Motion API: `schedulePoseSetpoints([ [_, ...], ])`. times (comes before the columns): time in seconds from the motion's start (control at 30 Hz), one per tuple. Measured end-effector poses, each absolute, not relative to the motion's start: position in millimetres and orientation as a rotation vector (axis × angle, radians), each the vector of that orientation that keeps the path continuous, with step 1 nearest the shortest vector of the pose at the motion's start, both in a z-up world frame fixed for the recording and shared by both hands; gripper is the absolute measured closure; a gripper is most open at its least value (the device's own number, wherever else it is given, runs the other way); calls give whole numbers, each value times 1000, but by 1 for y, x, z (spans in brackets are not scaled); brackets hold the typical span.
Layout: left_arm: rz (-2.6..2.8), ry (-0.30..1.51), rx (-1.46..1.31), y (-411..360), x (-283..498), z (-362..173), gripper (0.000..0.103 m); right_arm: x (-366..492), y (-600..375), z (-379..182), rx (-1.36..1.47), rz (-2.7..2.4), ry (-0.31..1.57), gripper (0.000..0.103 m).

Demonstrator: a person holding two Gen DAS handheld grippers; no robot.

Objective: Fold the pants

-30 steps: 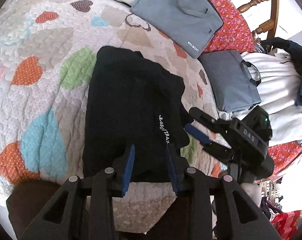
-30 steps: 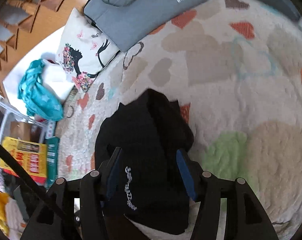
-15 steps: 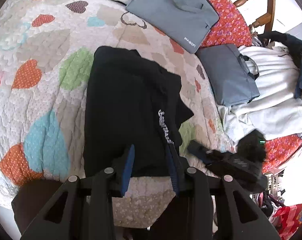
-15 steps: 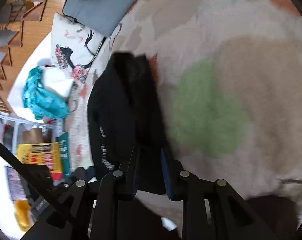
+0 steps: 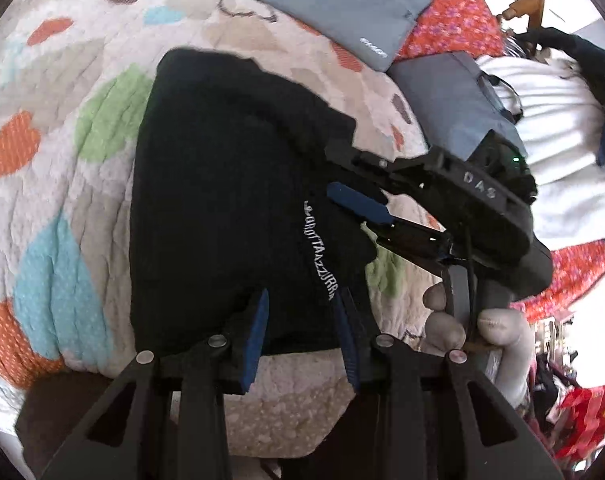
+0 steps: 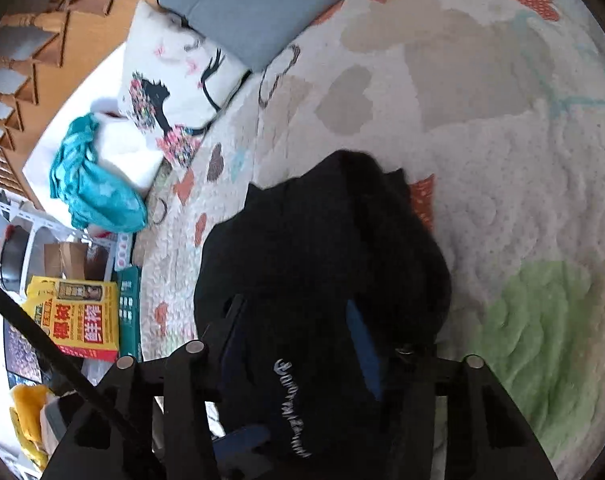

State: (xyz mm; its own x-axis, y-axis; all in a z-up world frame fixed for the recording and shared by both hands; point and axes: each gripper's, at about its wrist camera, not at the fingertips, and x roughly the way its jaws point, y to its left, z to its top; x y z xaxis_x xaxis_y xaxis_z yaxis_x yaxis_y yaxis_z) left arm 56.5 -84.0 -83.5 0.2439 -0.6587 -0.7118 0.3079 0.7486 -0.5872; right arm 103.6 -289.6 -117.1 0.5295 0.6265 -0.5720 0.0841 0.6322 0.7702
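Observation:
Black pants with white lettering lie folded into a compact rectangle on a heart-patterned quilt. My left gripper is open, its blue pads just above the near edge of the pants. My right gripper shows in the left wrist view, open, with its fingers over the right edge of the pants near the lettering. In the right wrist view the pants fill the space between my open right gripper's fingers.
Two grey laptop bags lie at the far right of the bed. A white garment is heaped at the right. A printed pillow, a teal cloth and boxes lie beyond the bed's edge.
My right gripper swung away to the side and shut partway, then came back over the right edge of the pants and opened. The left gripper stayed open near the front edge.

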Motion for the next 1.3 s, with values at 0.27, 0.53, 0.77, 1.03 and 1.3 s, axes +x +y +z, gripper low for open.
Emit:
schedulePoseSetpoints([
  [0.27,-620,1035,-520,-23,68,-66,59,55,-336,-89,814,303,903,28],
  [0.53,-621,1120,-632,-6,112,-104,56,59,-327,-132,861,352,996,23],
  [0.77,-665,1151,-653,-23,133,-118,43,75,-308,-124,823,412,964,9],
  [1.03,-649,1162,-622,-44,150,-120,44,103,-275,-123,745,398,994,11],
  [1.3,-656,1077,-528,-46,132,-82,65,91,-266,-94,688,426,957,62],
])
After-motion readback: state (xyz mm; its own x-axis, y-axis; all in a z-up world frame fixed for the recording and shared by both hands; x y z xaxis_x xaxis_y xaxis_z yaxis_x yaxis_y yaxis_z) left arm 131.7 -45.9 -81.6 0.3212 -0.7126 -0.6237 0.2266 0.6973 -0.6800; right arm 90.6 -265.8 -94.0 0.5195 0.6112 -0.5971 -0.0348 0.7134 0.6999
